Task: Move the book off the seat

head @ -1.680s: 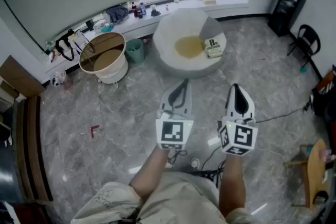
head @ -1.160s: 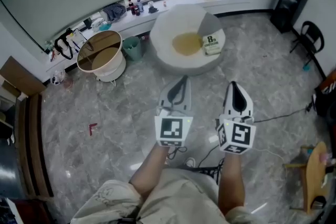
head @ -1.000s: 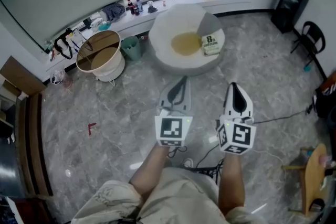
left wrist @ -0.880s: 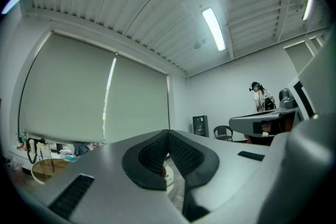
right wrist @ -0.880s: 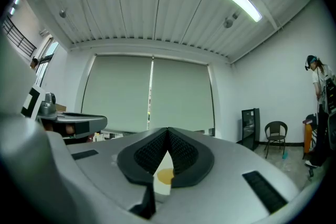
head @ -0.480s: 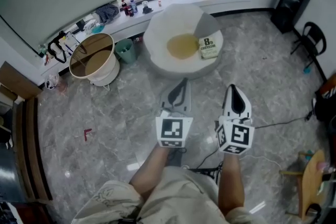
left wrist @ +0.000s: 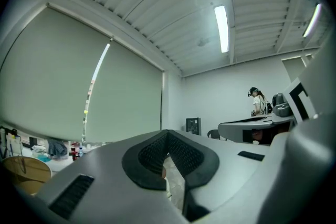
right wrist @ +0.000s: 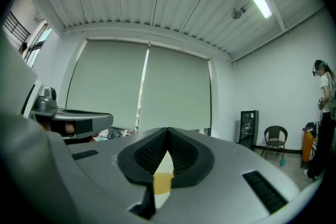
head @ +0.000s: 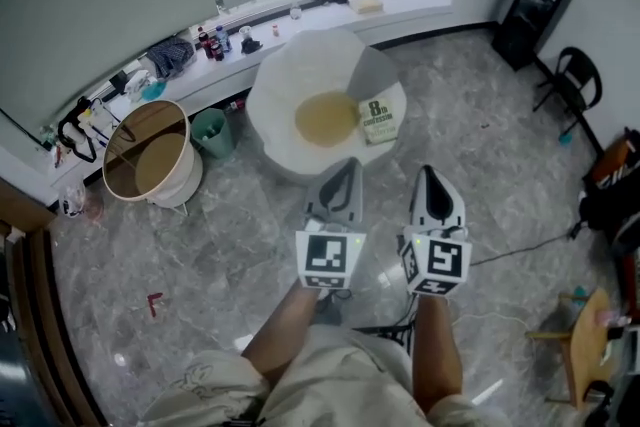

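A pale green book (head: 378, 120) lies on the right side of a round white seat (head: 283, 85), beside a yellow cushion (head: 327, 117). In the head view my left gripper (head: 346, 167) and right gripper (head: 426, 173) are held side by side, level, just short of the seat's near edge. Both are shut with nothing between the jaws. Each gripper view looks along shut jaws: the left gripper (left wrist: 167, 135) faces the blinds, and the right gripper (right wrist: 167, 146) shows a sliver of the yellow cushion (right wrist: 161, 182) through its tip.
A round wooden tub (head: 148, 158) and a green bin (head: 211, 131) stand left of the seat. A window sill (head: 250, 27) with bottles runs behind. A black chair (head: 567, 80) and black cabinet (head: 528, 13) stand at right; cables (head: 500, 245) cross the marble floor. A person (left wrist: 258, 101) stands far off.
The seat and book have come nearer to both grippers and slid left in the head view. Both grippers stay shut, side by side.
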